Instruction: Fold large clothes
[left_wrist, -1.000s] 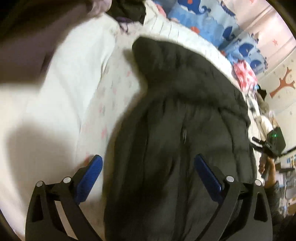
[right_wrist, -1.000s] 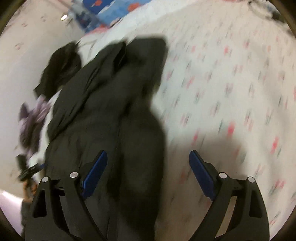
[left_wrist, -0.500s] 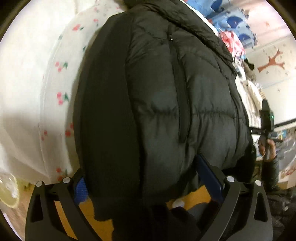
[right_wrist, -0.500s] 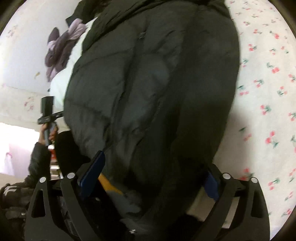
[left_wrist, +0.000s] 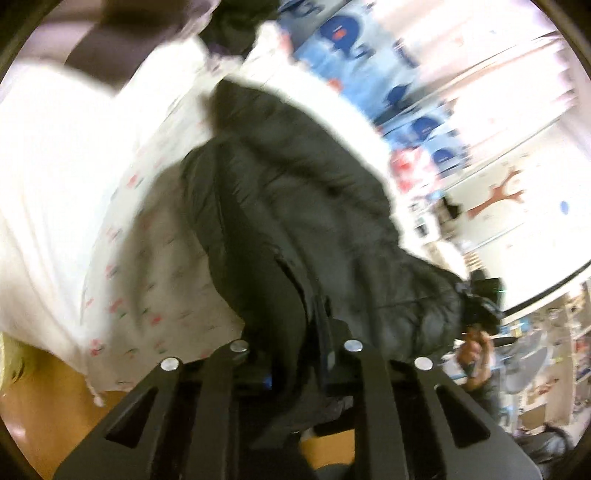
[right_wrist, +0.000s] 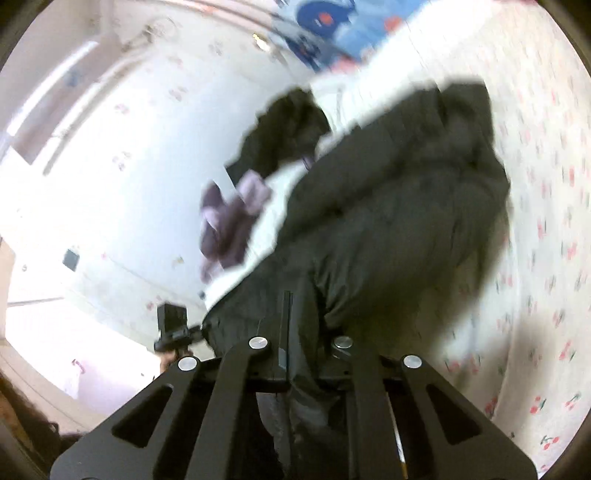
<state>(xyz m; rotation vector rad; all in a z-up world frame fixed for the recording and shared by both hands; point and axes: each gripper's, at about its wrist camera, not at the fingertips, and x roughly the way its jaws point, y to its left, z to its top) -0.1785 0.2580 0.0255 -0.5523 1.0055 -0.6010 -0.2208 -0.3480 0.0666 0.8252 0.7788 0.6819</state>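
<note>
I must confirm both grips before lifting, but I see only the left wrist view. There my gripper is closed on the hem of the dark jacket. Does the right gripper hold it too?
Observer: Yes. The right gripper is shut on the dark jacket, with fabric pinched between its jaws and hanging below them.
Operator: Does anything lie beside the jacket on that side?
Observer: A purple garment lies near the bed's edge, left of the jacket in the right wrist view.
Operator: Anything else there?
Observer: Another black garment lies beyond the purple one, apart from the jacket.
</note>
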